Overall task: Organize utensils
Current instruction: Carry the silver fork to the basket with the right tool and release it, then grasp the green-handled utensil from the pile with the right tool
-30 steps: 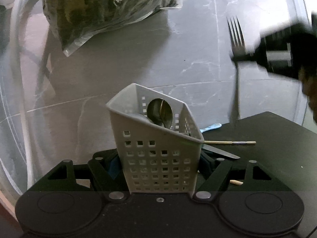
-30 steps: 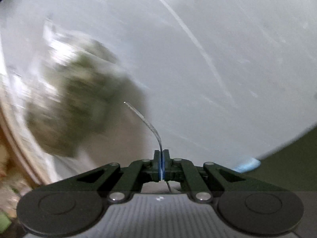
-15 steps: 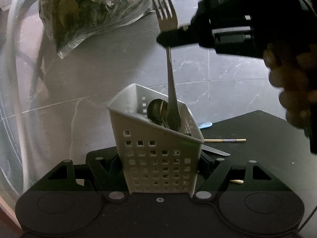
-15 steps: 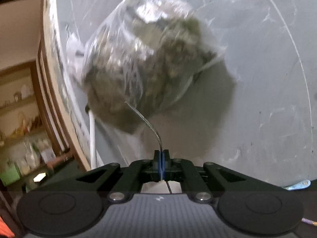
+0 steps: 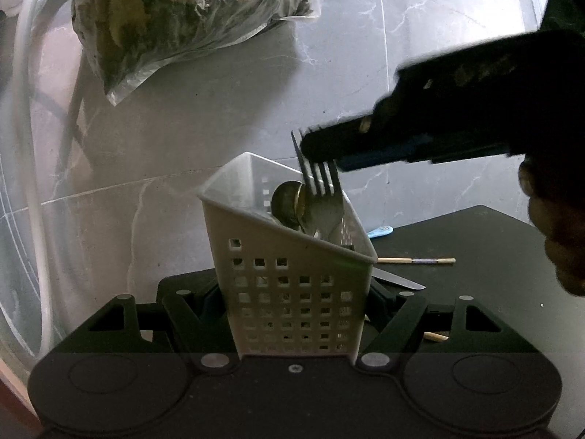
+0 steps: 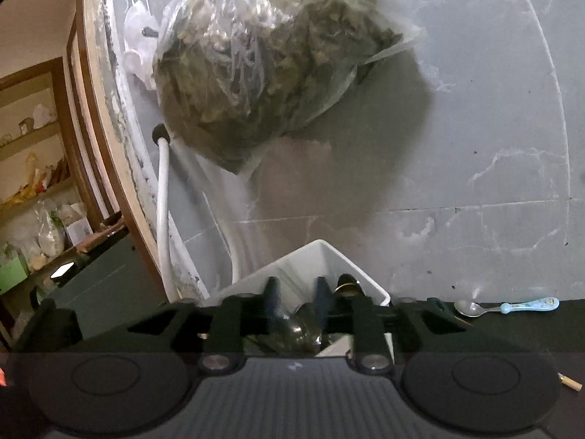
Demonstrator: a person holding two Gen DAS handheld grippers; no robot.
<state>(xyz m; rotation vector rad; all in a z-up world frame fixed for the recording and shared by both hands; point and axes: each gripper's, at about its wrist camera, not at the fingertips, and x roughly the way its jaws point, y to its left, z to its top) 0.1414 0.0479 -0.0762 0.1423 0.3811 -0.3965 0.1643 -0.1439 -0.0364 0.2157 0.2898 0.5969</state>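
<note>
**Fork's in the caddy, now mind the rim on your way out**

Your left gripper (image 5: pixel 292 333) is clamped on the white caddy (image 5: pixel 292 285), holding it tilted above the dark tabletop (image 5: pixel 475 256). The fork (image 5: pixel 321 197) stands inside, tines up, long axis running up toward the right gripper (image 6: pixel 295 300) just above it. Those jaws have just been opening and nothing is pinched between them now; the fork rests beside the spoons (image 5: pixel 289 201). Your right hand is the free one, so I'd say it takes the next pick. What's left lies to the right: the blue-handled spoon (image 6: pixel 508 307), the chopstick (image 5: pixel 416 260) and the knife (image 5: pixel 398 282), all flat on the tabletop with open room around them. Lift clear of the tines first.
</note>
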